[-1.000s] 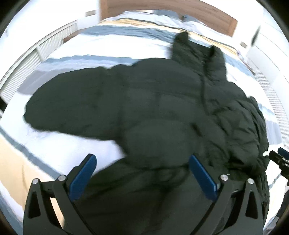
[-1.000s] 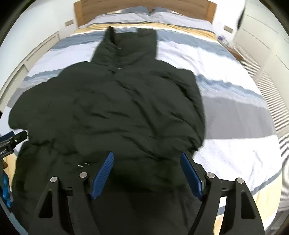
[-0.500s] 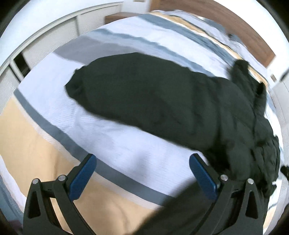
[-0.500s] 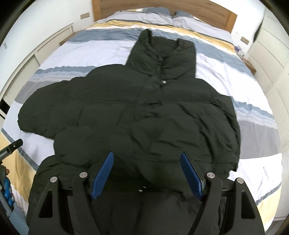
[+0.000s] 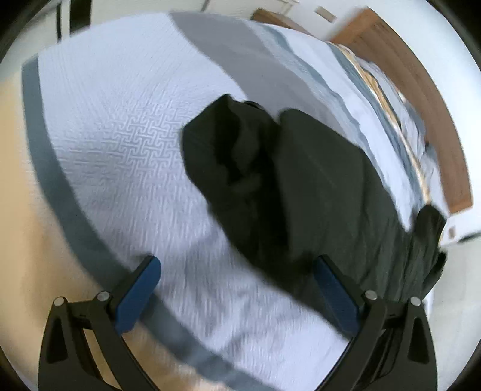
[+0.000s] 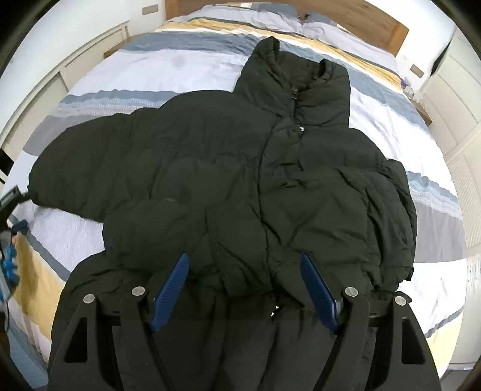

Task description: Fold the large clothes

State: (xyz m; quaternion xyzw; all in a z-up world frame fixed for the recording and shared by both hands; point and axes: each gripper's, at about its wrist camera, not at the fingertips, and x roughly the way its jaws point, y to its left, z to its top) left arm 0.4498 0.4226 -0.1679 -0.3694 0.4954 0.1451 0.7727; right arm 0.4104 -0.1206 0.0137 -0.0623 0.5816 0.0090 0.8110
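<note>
Spreading across my striped bed cover (image 6: 375, 99), the black puffer jacket (image 6: 240, 168) fills the middle. Left gripper (image 5: 237, 288) and right gripper (image 6: 245, 282) both gape, empty; wooden headboard (image 6: 345, 15) far behind.

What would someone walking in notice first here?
A big dark puffer jacket sprawls across the middle of a striped bed, collar toward the wooden headboard, one sleeve stretched out to the side. Two open grippers with blue pads hover at the foot end: the right gripper over the jacket's hem, the left gripper near that sleeve.
</note>
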